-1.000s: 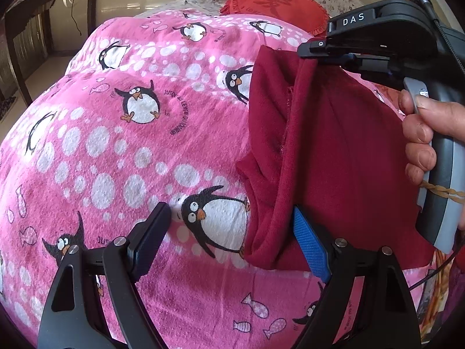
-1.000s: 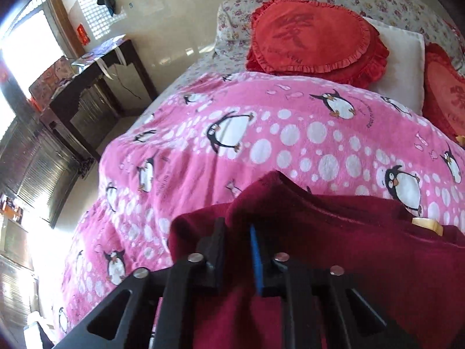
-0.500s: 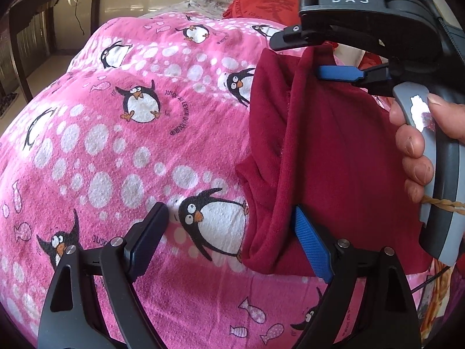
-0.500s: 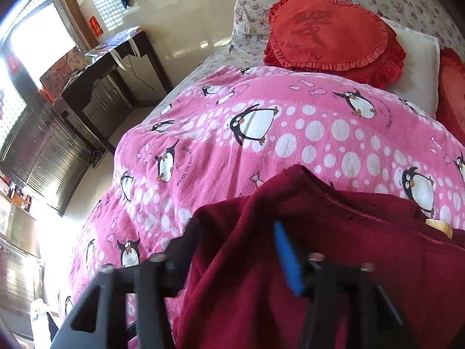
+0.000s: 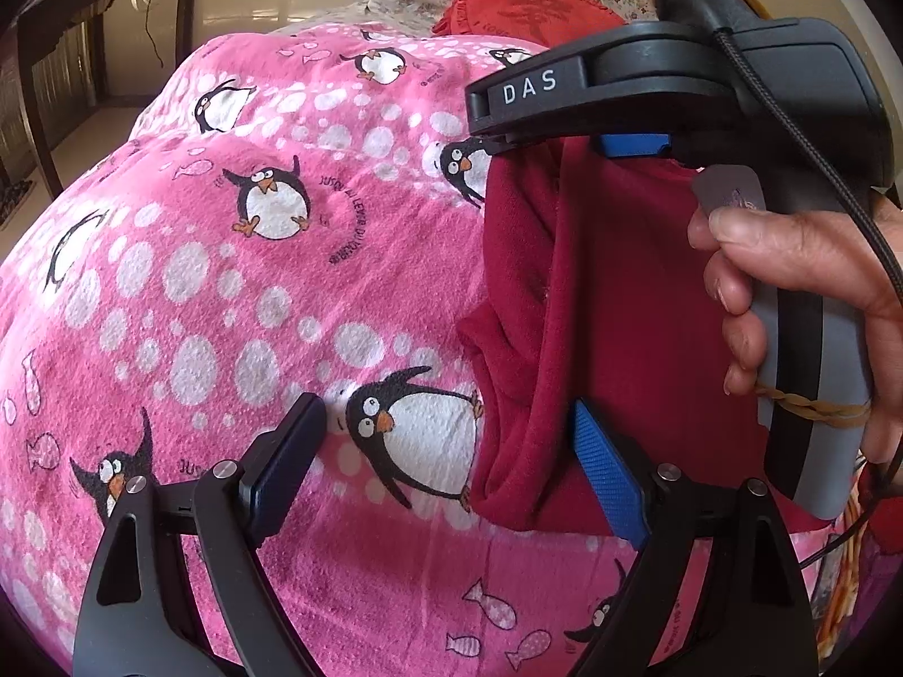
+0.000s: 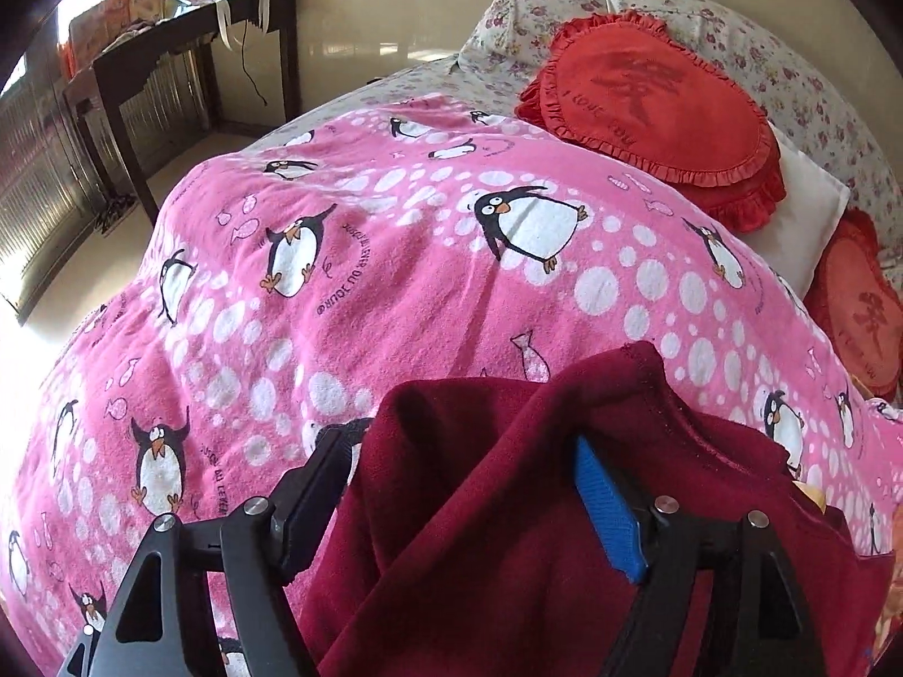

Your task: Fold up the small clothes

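Room: bedroom; bed under pink penguin blanket; red heart cushions + floral pillows at head end; dark table by wall
Task thing: dark red garment lies on blanket, right part of left-wrist view; one long edge doubled over into a thick fold, prob. a fold in progress
Left gripper: released, jaws wide apart; blue pad just beside garment's near folded edge, other finger over bare blanket w/ penguin between; nothing grasped
Right gripper: released too, jaws spread; red cloth bunches up between fingers & drapes over them, not pinched; placed at far end of same fold, likely to set it down flat
Hand: wraps right gripper's grey handle, finger near trigger
Next, my guess: left closes on near edge for another fold
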`<move>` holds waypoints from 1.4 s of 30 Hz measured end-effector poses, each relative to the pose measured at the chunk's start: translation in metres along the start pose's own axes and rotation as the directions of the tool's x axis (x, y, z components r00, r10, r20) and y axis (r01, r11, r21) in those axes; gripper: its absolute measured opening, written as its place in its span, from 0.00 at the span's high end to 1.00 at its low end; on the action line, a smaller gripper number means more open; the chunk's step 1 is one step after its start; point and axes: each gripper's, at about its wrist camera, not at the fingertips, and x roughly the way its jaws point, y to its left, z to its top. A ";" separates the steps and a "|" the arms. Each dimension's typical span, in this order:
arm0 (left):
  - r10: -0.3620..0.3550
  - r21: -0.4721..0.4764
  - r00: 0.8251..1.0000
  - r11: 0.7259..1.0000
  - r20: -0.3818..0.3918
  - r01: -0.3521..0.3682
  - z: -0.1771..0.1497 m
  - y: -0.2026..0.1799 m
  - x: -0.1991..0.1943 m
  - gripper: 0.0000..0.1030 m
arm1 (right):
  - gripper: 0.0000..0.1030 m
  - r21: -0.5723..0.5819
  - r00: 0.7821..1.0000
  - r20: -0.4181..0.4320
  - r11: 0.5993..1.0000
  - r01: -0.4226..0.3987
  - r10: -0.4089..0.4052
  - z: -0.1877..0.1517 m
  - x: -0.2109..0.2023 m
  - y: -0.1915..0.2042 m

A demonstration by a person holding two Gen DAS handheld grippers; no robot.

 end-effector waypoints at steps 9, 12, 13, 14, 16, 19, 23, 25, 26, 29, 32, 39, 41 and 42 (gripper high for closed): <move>0.000 0.005 1.000 1.000 -0.005 0.000 -0.001 0.001 -0.002 0.15 | 0.75 0.024 0.992 0.034 0.992 -0.123 0.122 -0.007 -0.017 -0.020; -0.047 -0.012 0.999 0.999 0.020 0.048 0.005 0.005 -0.008 0.15 | 0.82 0.081 0.978 0.050 0.976 -0.204 0.201 -0.011 -0.024 -0.036; -0.059 -0.019 0.998 0.998 0.034 0.060 0.008 0.007 -0.009 0.15 | 0.83 0.105 0.972 0.058 0.967 -0.232 0.227 -0.013 -0.026 -0.042; -0.067 -0.020 0.997 0.997 0.046 0.068 0.012 0.007 -0.010 0.15 | 0.84 0.127 0.966 0.065 0.958 -0.256 0.249 -0.015 -0.028 -0.046; -0.082 0.003 0.995 0.997 0.050 0.082 0.019 0.006 -0.005 0.15 | 0.84 0.171 0.954 0.077 0.939 -0.299 0.289 -0.018 -0.031 -0.055; -0.080 0.037 0.997 0.996 0.002 0.079 0.026 0.001 0.011 0.15 | 0.85 0.202 0.944 0.085 0.922 -0.331 0.320 -0.019 -0.033 -0.063; -0.106 0.034 0.994 0.994 0.016 0.106 0.031 -0.003 0.018 0.15 | 0.85 0.194 0.943 0.073 0.923 -0.331 0.323 -0.019 -0.032 -0.060; -0.153 0.027 0.988 0.988 0.009 0.153 0.033 -0.007 0.020 0.17 | 0.85 0.187 0.951 0.058 0.933 -0.308 0.303 -0.016 -0.031 -0.056; -0.168 0.017 0.986 0.986 0.005 0.168 0.032 -0.009 0.022 0.21 | 0.84 0.181 0.957 0.050 0.940 -0.289 0.285 -0.013 -0.031 -0.052; -0.171 0.019 0.985 0.985 0.017 0.171 0.028 -0.013 0.024 0.22 | 0.48 0.158 0.981 0.035 0.969 -0.192 0.189 -0.006 -0.034 -0.042; -0.181 0.023 0.983 0.983 0.023 0.181 0.025 -0.012 0.023 0.22 | 0.31 0.131 0.991 0.060 0.984 -0.123 0.116 0.001 -0.039 -0.035; -0.203 -0.011 0.979 0.979 0.014 0.203 0.013 -0.006 0.016 0.22 | 0.27 0.072 0.995 -0.087 0.997 -0.039 0.046 0.006 0.005 -0.012; -0.215 -0.010 0.977 0.977 0.010 0.215 0.011 -0.002 0.013 0.22 | 0.19 0.024 0.995 -0.096 0.999 -0.034 0.036 0.005 0.010 -0.005; -0.221 -0.009 0.975 0.975 0.008 0.221 0.011 -0.001 0.013 0.22 | 0.19 0.004 0.995 -0.089 1.000 -0.031 0.031 0.004 0.011 -0.003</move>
